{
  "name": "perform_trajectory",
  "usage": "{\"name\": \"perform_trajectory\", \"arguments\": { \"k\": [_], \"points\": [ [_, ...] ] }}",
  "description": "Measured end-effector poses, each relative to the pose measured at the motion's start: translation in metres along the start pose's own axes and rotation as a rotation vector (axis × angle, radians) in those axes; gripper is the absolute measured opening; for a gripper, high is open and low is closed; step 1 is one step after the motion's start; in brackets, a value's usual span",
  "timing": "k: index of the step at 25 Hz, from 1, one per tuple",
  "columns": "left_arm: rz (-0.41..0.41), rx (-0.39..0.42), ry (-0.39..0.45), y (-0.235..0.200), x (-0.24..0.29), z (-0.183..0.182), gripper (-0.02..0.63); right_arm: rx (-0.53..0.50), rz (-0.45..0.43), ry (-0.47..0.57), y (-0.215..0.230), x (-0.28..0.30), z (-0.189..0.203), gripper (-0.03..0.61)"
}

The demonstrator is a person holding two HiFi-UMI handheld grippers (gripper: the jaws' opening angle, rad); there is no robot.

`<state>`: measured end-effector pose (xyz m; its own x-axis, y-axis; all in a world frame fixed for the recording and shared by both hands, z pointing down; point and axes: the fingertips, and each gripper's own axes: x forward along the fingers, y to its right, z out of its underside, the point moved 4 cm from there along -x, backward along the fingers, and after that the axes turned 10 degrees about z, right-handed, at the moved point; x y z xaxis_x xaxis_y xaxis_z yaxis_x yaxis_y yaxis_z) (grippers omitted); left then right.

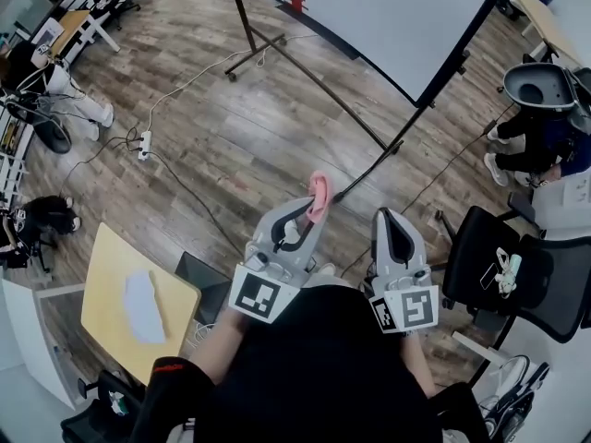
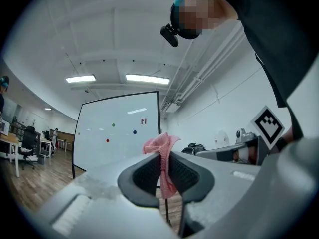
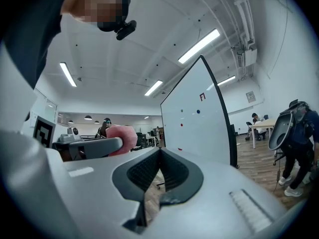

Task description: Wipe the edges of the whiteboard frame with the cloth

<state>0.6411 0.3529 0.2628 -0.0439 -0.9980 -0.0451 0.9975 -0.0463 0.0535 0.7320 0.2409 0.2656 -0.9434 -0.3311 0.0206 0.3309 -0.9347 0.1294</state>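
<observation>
A pink cloth [image 1: 319,197] [image 2: 162,156] is pinched between the jaws of my left gripper [image 1: 309,212] [image 2: 163,176], which is shut on it, the cloth sticking out past the tips. My right gripper [image 1: 397,224] [image 3: 158,171] is shut with nothing in it, held level beside the left. The whiteboard [image 1: 388,17] [image 2: 117,131] [image 3: 197,121] stands some way ahead on a black wheeled stand, its black frame edge [image 1: 462,35] toward me. Both grippers are well short of it. From the right gripper view the cloth [image 3: 122,138] shows at the left.
A cable and a power strip [image 1: 144,144] lie on the wooden floor at the left. A yellow table [image 1: 129,303] is near my left side. A black office chair [image 1: 480,257] and a seated person [image 1: 540,132] are at the right.
</observation>
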Motion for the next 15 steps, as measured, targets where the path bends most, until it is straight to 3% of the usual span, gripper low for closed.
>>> {"name": "perform_trajectory", "arguments": {
  "k": [7,15],
  "points": [
    [0.065,-0.021,0.016,-0.07,0.024,0.012,0.041,0.014,0.073,-0.035,-0.007,0.065,0.008,0.002],
    [0.223,-0.032,0.022,-0.143,0.053,0.02,0.041,-0.001,0.206,-0.017,-0.017,0.14,0.003,0.002]
  ]
}}
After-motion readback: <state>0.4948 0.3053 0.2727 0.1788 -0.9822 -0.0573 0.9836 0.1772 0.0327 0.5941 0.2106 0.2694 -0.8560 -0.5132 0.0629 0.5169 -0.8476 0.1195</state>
